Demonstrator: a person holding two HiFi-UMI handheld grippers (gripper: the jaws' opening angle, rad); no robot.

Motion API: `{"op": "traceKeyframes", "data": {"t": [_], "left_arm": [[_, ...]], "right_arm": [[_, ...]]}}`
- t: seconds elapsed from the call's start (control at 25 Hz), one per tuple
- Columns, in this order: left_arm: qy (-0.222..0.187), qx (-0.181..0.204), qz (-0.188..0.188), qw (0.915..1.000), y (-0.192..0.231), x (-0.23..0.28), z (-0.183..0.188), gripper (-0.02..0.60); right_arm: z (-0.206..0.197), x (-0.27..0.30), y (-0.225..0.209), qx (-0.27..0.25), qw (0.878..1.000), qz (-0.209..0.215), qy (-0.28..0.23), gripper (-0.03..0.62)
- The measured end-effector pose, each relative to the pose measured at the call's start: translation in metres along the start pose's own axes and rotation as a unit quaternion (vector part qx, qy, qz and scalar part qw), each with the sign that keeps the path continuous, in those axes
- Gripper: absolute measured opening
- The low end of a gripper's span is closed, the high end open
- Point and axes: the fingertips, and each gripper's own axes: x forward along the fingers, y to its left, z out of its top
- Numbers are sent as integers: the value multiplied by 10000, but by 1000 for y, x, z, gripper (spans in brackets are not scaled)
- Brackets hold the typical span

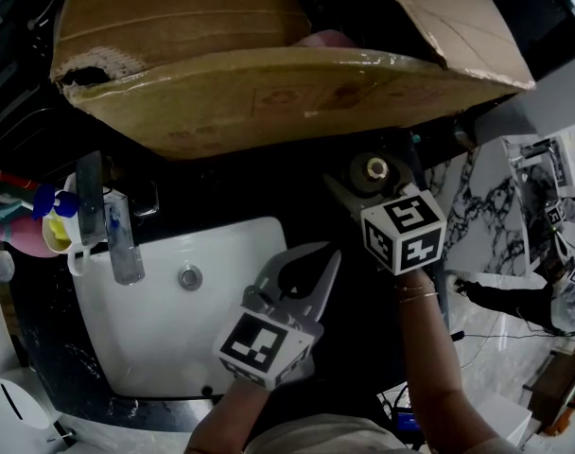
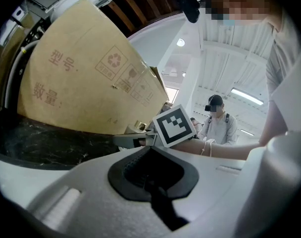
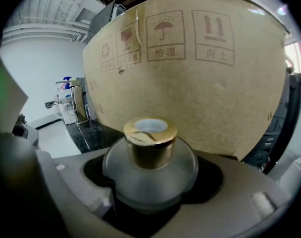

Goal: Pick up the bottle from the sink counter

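The bottle (image 3: 149,168) is a round frosted-glass flask with a gold cap. It sits between the jaws of my right gripper (image 3: 150,185), which is shut on it. In the head view the bottle (image 1: 375,170) shows from above, just under the edge of the cardboard box, with my right gripper (image 1: 368,185) holding it over the dark counter (image 1: 269,197). My left gripper (image 1: 313,268) hovers over the right rim of the white sink (image 1: 174,339). Its jaws are shut with nothing in them. In the left gripper view, the left gripper (image 2: 150,177) points toward the right gripper's marker cube (image 2: 174,125).
A big cardboard box (image 1: 269,93) overhangs the counter right behind the bottle. A faucet (image 1: 117,230) stands at the sink's left, with coloured cups (image 1: 51,223) beside it. Marble floor (image 1: 496,216) lies to the right. A person (image 2: 217,123) stands in the background.
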Motion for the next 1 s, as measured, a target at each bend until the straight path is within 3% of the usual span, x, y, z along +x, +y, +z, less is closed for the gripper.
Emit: {"op": "traceKeyframes", "data": {"t": [0.36,1.0], "left_arm": [[-37,-109,56,9999,0,0,3,6],[79,135,332,9993,-14,-24,2,6]], "right_arm": [[-2,-3,3,-51,9999,23,119,337],[1,-51,39,215,9976,655,-111,337]]}}
